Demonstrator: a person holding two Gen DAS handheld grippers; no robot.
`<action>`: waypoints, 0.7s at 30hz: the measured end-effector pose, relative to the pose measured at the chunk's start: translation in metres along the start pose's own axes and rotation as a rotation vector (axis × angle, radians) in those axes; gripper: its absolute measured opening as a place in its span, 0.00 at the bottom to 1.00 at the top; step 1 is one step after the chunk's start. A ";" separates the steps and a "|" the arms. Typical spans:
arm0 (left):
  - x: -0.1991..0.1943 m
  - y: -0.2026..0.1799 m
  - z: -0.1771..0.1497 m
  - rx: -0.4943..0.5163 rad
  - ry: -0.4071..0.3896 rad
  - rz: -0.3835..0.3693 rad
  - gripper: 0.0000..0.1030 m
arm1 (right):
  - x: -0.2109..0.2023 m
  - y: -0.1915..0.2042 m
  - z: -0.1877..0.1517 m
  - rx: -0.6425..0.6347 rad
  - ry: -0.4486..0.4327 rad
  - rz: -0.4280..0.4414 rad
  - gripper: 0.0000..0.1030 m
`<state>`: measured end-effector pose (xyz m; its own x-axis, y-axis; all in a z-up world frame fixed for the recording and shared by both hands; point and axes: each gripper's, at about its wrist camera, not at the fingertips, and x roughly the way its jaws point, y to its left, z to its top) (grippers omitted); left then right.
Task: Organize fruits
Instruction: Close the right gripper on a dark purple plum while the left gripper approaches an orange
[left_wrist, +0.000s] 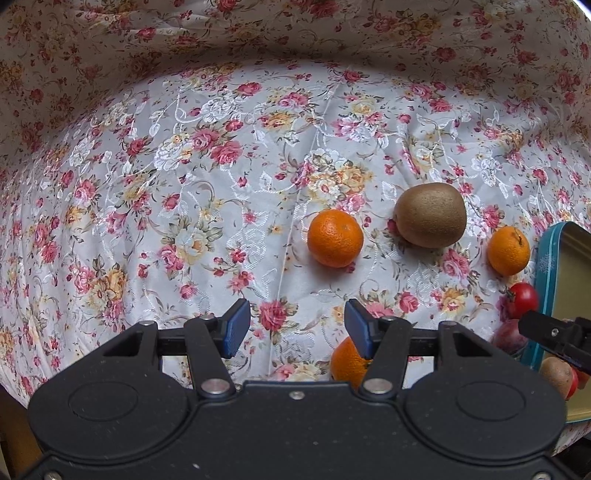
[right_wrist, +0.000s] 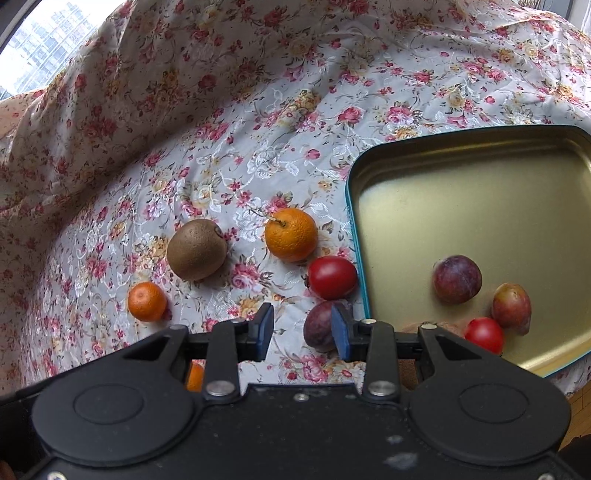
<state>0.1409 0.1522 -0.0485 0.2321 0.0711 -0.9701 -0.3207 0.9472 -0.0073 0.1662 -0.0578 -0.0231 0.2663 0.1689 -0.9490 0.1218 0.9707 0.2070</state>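
Note:
Over the floral cloth my left gripper (left_wrist: 297, 326) stands open with nothing between its pads. Beyond it lie a mandarin (left_wrist: 335, 238), a kiwi (left_wrist: 430, 215) and a stemmed mandarin (left_wrist: 509, 251); another mandarin (left_wrist: 347, 363) shows under its right finger. My right gripper (right_wrist: 303, 332) is open above a dark plum (right_wrist: 317, 326) that lies by its right pad, apart from the left pad. A tomato (right_wrist: 332, 277), the stemmed mandarin (right_wrist: 291, 234), the kiwi (right_wrist: 197, 249) and a small mandarin (right_wrist: 147, 301) lie beyond. The gold tin (right_wrist: 480, 192) holds two plums (right_wrist: 457, 278) and a tomato (right_wrist: 484, 334).
The tin's teal rim (left_wrist: 543, 266) stands at the right edge of the left wrist view, with a tomato (left_wrist: 522, 300) beside it. The cloth rises in folds at the back and left. A window (right_wrist: 40, 40) shows at the top left.

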 end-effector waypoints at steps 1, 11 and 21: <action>0.001 0.001 0.001 0.000 0.004 -0.003 0.60 | 0.002 0.001 0.000 0.002 0.005 -0.006 0.36; 0.002 0.009 -0.001 0.025 0.021 -0.012 0.60 | 0.020 0.013 -0.001 0.000 0.033 -0.098 0.37; 0.004 0.012 -0.002 0.045 0.036 -0.014 0.60 | 0.034 0.024 -0.001 -0.042 0.034 -0.226 0.38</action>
<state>0.1369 0.1630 -0.0532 0.2028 0.0475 -0.9781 -0.2762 0.9611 -0.0106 0.1773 -0.0287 -0.0503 0.2043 -0.0486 -0.9777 0.1348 0.9907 -0.0211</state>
